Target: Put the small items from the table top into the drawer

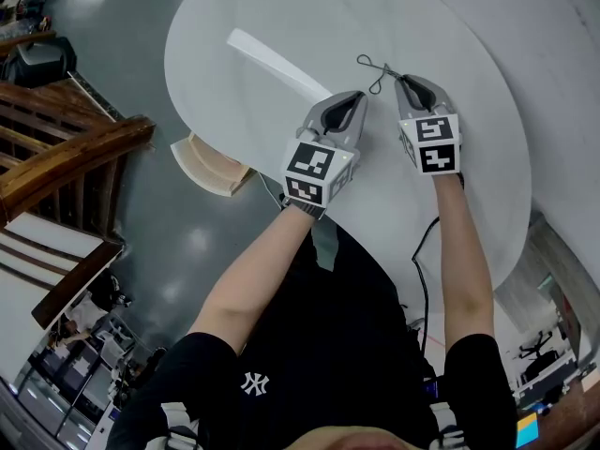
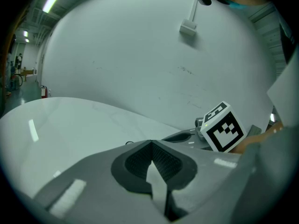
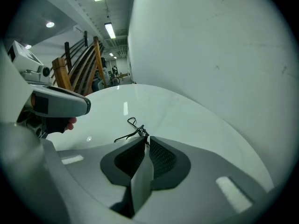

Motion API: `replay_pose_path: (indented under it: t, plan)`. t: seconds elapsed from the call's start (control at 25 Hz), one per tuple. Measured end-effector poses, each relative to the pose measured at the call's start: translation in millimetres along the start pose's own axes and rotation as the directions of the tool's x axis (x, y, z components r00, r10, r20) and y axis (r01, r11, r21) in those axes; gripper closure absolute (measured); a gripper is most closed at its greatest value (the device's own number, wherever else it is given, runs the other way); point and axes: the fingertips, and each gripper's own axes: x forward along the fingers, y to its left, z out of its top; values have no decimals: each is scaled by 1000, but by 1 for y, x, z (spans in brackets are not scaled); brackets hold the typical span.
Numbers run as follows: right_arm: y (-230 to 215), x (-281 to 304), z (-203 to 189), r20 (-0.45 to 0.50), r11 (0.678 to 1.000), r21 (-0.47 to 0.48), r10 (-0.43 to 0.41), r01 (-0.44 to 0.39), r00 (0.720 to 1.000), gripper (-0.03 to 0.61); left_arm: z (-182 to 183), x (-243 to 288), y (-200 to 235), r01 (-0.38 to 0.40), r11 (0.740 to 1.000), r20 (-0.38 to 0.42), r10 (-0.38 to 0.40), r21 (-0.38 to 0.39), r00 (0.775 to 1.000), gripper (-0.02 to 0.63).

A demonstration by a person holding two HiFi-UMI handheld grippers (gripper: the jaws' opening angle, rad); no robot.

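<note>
Head view: round white table [image 1: 234, 111], top bare over its left half and out to the far edge, wide open room there. Past the right edge, a pale wall [image 1: 562, 36] close by. Past the left edge, grey floor [image 1: 122, 36], then wooden stair rails [image 1: 66, 157] well apart. Under the near left edge, the drawer [image 1: 214, 165] pulled out, only its pale wooden bottom and side showing inside. Toward the far side of the middle, a thin black wire clip [image 1: 375, 71] lying on the top. Tips of the right hand-held gripper [image 1: 402, 82] at the clip's right end. Just left of it, the left hand-held gripper [image 1: 357, 96], near the clip but apart from it. A black cable [image 1: 420, 251] hanging past the near edge.

Left gripper view: jaws of the left hand-held gripper [image 2: 152, 142] pressed together, nothing between them. Ahead, bare table [image 2: 70, 125] up to its far edge, the wall [image 2: 140, 55] rising behind. At the right, the marker cube [image 2: 224, 127] of the right hand-held gripper.

Right gripper view: jaws of the right hand-held gripper [image 3: 147, 138] drawn in to a thin slit, the near end of the wire clip [image 3: 139, 130] nipped at the very tips, the rest of it lying on the table [image 3: 187, 115] ahead. Free top all round the clip out to the far edge. At the left, the left hand-held gripper [image 3: 56, 104] above the top.
</note>
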Motion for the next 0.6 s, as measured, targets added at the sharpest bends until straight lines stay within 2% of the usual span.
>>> replay_pose_path:
  t: [0.2,0.6]
  plan:
    - [3,-5,1,4,1000,-3,-14,14,1000,540,-1,-6,1,-9,1000,-3,9,2,1000,614]
    - [12,-30,1,38,993,116,-23,18,999,546,5,-27,-7,-12,1000,30,12,9,999,614]
